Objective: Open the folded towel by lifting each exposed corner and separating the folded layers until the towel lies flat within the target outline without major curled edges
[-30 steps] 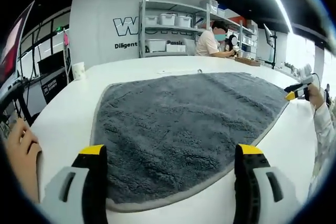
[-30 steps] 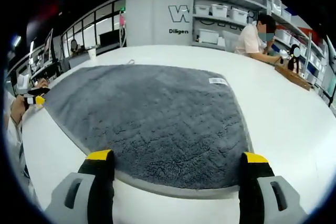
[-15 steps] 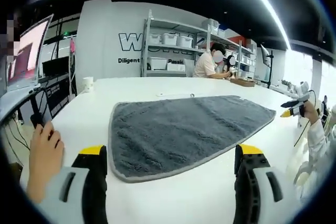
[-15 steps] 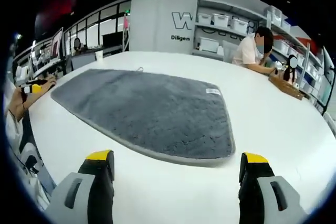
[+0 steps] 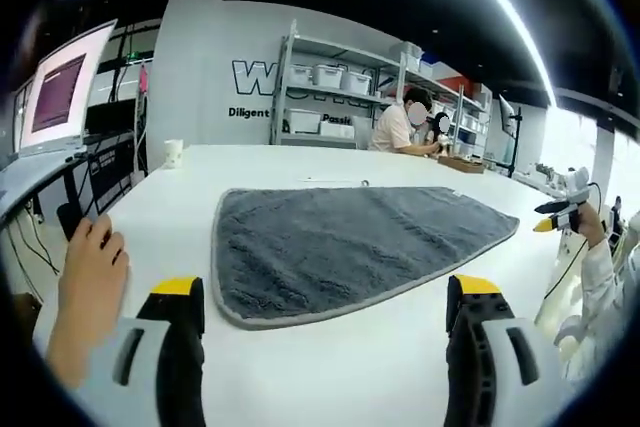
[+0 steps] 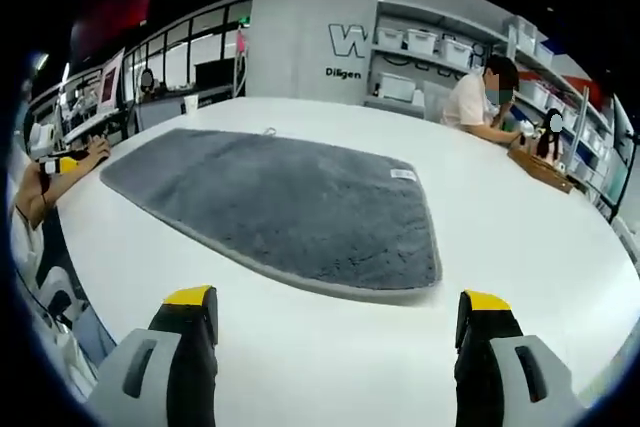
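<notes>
On the white table (image 6: 520,247), grey towel (image 5: 340,247) flat; both tongs released.

The wall lettering (image 5: 262,78) behind the shelving (image 5: 330,87) is cut short by the shelf posts in both views; its smaller line is too small to read. The contents of the white bins (image 6: 405,40) on the shelves cannot be told. The label (image 6: 403,174) on the grey towel (image 6: 280,207) is too small to read. What lies under the towel is hidden. The monitor (image 5: 65,87) at far left is cut off by the rim. The right claw (image 5: 552,224) is tiny at the right edge, its jaws unclear.
</notes>
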A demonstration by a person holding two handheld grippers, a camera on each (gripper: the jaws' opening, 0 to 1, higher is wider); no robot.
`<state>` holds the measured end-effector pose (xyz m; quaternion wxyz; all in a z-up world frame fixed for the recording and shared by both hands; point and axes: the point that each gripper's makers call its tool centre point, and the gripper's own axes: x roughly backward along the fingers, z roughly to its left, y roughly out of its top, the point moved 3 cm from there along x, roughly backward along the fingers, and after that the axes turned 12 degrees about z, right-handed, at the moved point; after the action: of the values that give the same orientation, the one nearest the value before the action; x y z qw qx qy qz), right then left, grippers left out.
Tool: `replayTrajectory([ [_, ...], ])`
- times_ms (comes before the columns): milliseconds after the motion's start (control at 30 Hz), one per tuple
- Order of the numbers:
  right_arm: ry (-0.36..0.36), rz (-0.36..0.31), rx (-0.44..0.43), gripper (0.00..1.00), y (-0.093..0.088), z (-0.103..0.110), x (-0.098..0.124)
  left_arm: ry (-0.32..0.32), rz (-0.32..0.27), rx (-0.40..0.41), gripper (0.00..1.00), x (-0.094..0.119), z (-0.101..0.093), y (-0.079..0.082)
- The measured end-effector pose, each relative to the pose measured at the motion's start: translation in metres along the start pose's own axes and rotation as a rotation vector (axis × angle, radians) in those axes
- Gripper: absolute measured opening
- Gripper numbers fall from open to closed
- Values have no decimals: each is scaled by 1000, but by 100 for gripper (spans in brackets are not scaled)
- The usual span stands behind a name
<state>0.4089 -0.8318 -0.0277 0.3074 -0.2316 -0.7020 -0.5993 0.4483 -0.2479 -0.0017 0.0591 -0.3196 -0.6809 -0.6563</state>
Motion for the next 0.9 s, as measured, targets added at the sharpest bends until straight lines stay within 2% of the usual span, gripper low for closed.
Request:
replayTrajectory([
  [267, 4, 28, 6, 99, -5, 0, -6, 2, -4, 8, 99, -3, -3, -1],
  [467, 3, 34, 7, 99, -5, 0, -9, -8, 15, 5, 98, -8, -6, -5],
  [900, 8, 44, 18, 99, -8, 7, -12, -17, -12, -4, 99, -7, -9, 5],
])
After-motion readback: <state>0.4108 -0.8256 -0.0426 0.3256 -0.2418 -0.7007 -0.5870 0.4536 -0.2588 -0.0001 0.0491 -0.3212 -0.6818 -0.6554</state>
